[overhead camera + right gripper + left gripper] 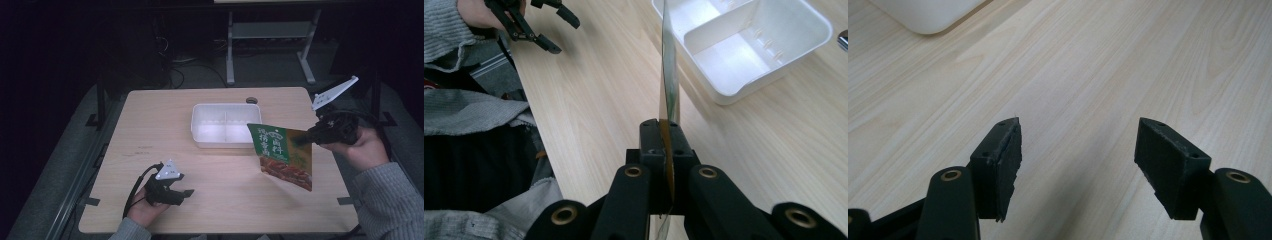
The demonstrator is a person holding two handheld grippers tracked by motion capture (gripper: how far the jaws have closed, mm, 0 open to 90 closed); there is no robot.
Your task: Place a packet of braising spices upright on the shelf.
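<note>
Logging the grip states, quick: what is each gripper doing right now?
Left gripper: open, nothing between its jaws, low over the table.
Right gripper: shut on the green sauce packet, held in the air beside the white tray.

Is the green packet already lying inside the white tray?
No, the packet hangs in the air beside the tray, pinched by the right gripper.

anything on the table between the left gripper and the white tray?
No: bare wood between left gripper and white tray in the high view; left gripper view agrees.
</note>
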